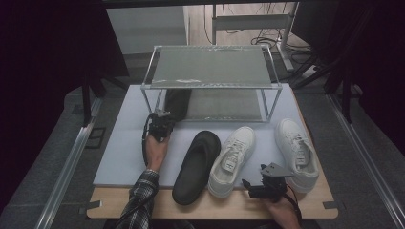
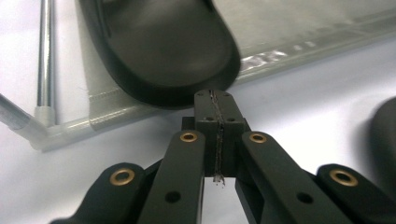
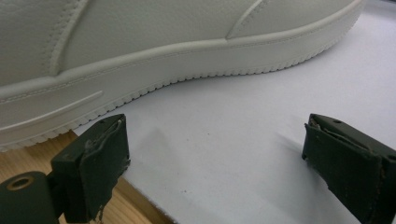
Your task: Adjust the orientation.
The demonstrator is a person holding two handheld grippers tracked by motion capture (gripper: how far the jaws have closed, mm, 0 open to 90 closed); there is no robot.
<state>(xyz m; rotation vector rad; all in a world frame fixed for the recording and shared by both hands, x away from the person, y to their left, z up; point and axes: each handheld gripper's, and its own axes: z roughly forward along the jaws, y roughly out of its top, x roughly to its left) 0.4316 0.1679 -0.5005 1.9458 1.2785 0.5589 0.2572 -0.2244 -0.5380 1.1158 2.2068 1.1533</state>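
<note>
Black slipper [image 2: 163, 46] on the lower shelf of the wire rack [image 1: 210, 86]: this is the item nearest the left tongs [image 1: 162, 123]. All positions below are given relative to the rack.

Nearest the person, well in front of the rack, the right tongs [image 1: 248, 183] rest low at the front edge of the white mat [image 1: 124, 143], where the wooden table [image 1: 215, 207] shows. Their jaws stand wide apart with nothing between them. In the right gripper view the released tongs [image 3: 215, 149] face the sole of a white sneaker [image 3: 163, 51] that lies just beyond them.

Between the right tongs and the rack, three shoes lie on the mat: a second black slipper [image 1: 197, 164], a white sneaker [image 1: 233, 160] beside it, and a second white sneaker [image 1: 297, 152] at the right.

At the rack's front left corner, the left tongs are clenched, empty. In the left gripper view their tips [image 2: 217, 105] sit just in front of the slipper's toe, which overhangs the lower shelf edge; contact cannot be determined.
</note>
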